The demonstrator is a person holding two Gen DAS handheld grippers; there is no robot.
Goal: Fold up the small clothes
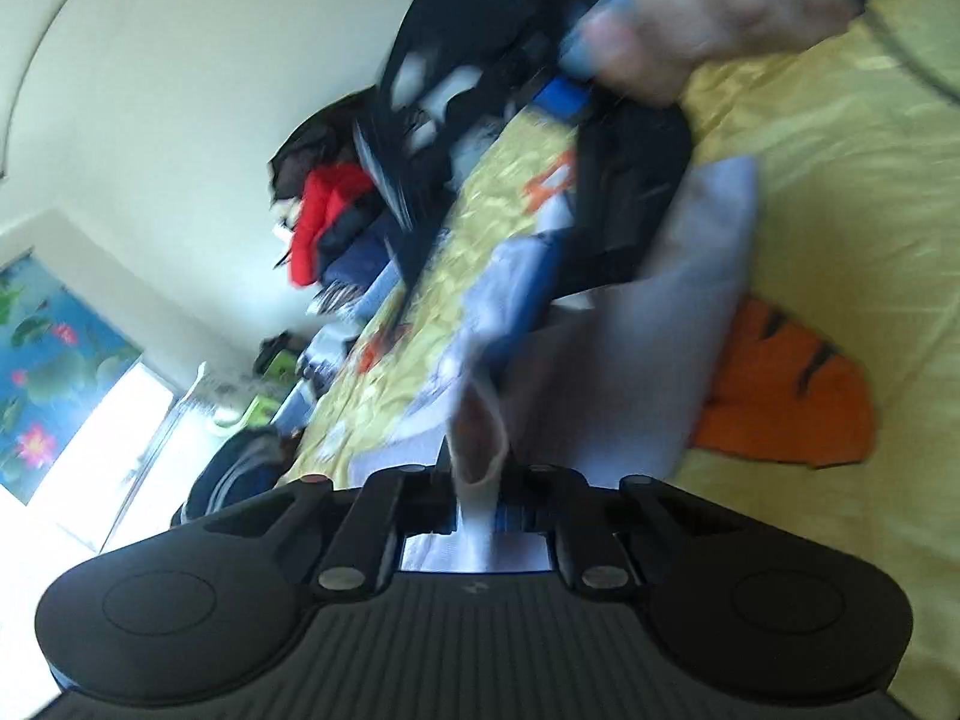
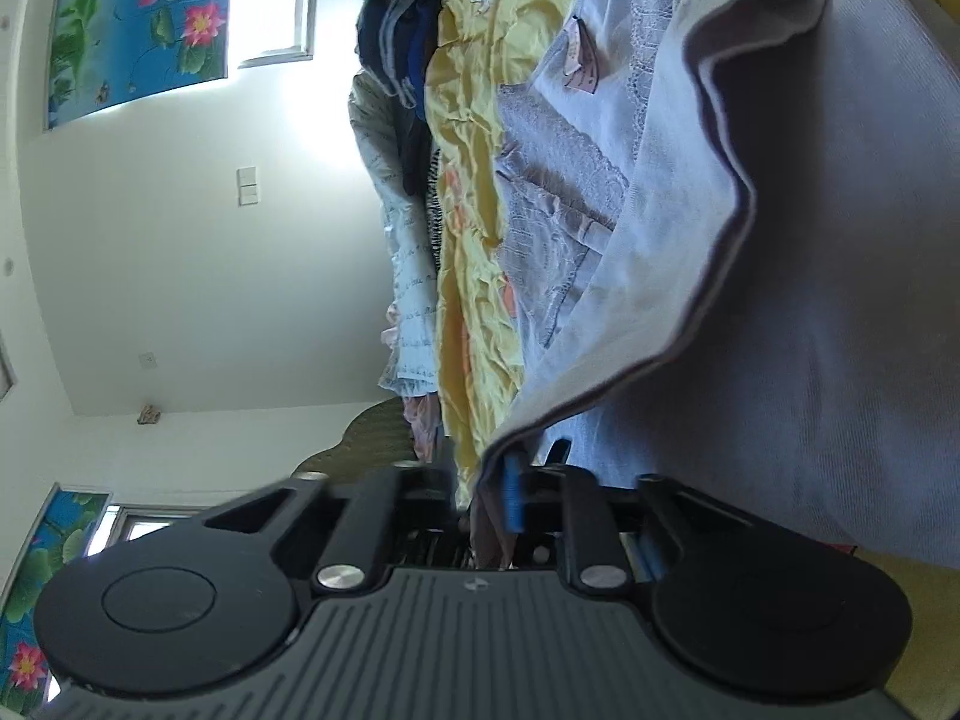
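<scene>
A pale lavender garment [image 1: 660, 330] lies across the yellow bedsheet [image 1: 840, 180]. My left gripper [image 1: 477, 474] is shut on a bunched corner of it, and the cloth stands up between the fingers. This view is blurred. In the right wrist view the same lavender garment [image 2: 810, 240], with lace trim and a small pink label [image 2: 579, 66], fills the right side. Its hem drops into the gap of my right gripper [image 2: 486, 498], beside the blue pad [image 2: 513, 492]. The fingers stand apart, with the cloth loose between them.
An orange striped piece [image 1: 798, 396] lies partly under the lavender garment. A person's hand [image 1: 720, 0] is at the top of the left wrist view. Dark clothes [image 1: 420, 120] and a red garment [image 1: 324, 210] are heaped along the bed's far side. Another clothes pile [image 2: 396, 30] edges the sheet [image 2: 474, 240].
</scene>
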